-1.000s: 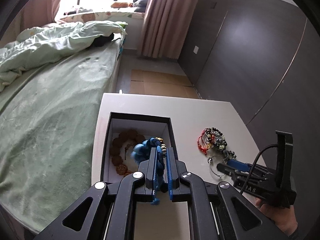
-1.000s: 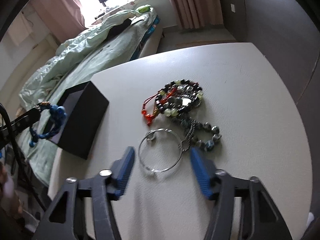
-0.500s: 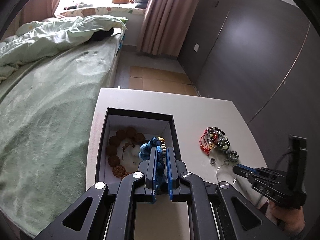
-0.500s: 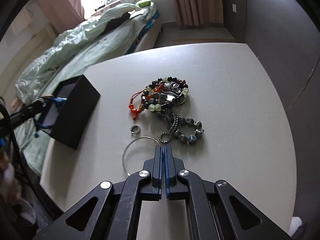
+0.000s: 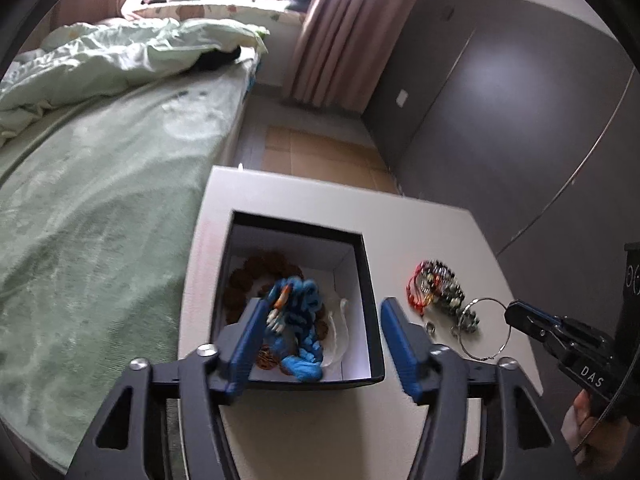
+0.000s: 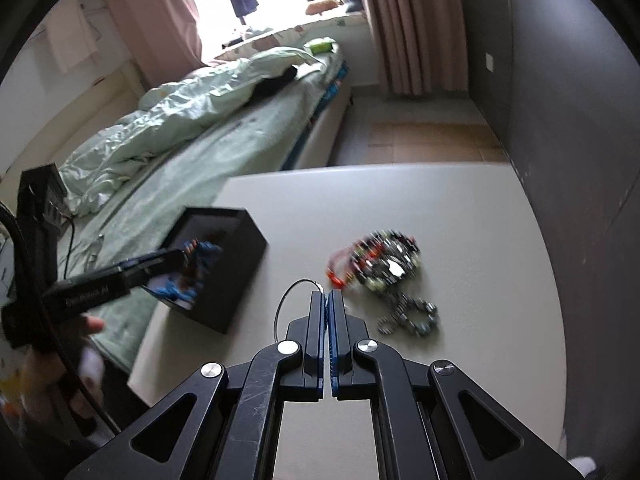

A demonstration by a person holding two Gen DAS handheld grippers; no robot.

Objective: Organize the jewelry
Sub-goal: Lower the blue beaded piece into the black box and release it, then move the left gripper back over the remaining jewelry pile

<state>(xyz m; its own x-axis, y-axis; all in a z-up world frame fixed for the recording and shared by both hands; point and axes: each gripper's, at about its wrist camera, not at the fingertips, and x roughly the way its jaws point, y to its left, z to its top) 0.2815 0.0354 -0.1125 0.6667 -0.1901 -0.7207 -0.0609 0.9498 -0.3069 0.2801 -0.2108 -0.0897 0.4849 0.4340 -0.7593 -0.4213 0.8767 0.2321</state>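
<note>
A black box (image 5: 370, 288) with a white inside stands at the table's left edge. In it lie a brown bead bracelet (image 5: 244, 276) and a blue cord bracelet (image 5: 300, 320). My left gripper (image 5: 322, 332) is open just above the box, over the blue bracelet. My right gripper (image 6: 329, 300) is shut on a thin silver bangle (image 6: 282, 308) and holds it off the table; the bangle also shows in the left wrist view (image 5: 486, 328). A pile of mixed bead bracelets (image 6: 384, 264) lies on the table to the right of the box.
The white table (image 6: 460, 208) stands beside a bed with green bedding (image 5: 100, 184). A small ring (image 5: 430, 325) lies near the pile. A dark wardrobe wall (image 5: 520, 100) runs along the right.
My left gripper has opened and let the blue bracelet drop into the box. My right gripper, shut on the silver bangle, has lifted it off the table.
</note>
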